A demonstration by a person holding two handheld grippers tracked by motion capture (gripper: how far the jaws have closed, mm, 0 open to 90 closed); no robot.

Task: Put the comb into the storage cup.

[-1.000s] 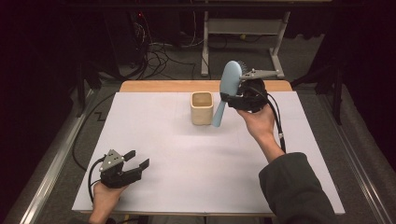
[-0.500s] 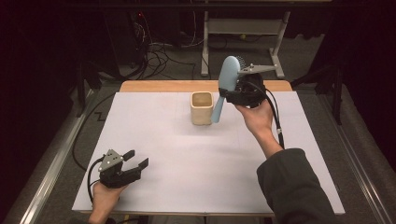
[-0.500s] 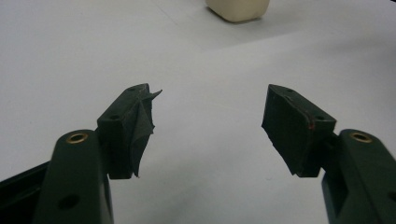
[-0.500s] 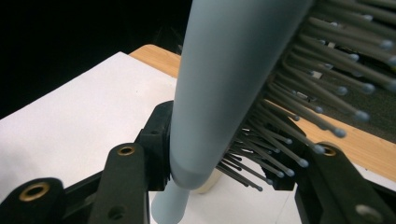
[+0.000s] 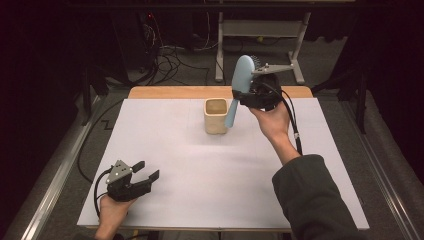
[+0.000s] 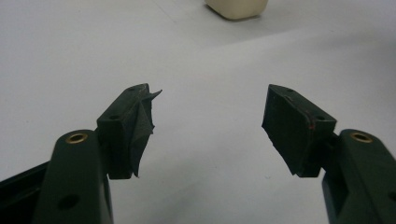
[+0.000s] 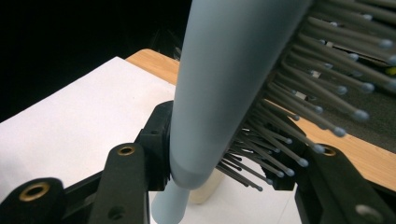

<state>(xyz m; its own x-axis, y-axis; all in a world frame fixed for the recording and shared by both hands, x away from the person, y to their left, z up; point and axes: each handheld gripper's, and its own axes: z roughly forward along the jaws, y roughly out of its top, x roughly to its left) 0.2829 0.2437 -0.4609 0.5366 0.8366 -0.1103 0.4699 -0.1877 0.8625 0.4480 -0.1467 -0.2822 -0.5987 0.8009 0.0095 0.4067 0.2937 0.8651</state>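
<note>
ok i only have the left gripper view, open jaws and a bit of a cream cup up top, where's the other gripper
Observer: The right gripper is held up just right of the cup, by the table's far edge.
Operator: holding anything
Observer: Yes, it is shut on a blue hairbrush, one jaw on its smooth back and the other in the bristles.
Operator: which way is the brush pointing
Observer: Head up, handle slanting down beside the cup's right rim, outside the cup, not in it.
Operator: anything in the cup
Observer: The high view shows nothing in the part of its inside that can be seen.
</note>
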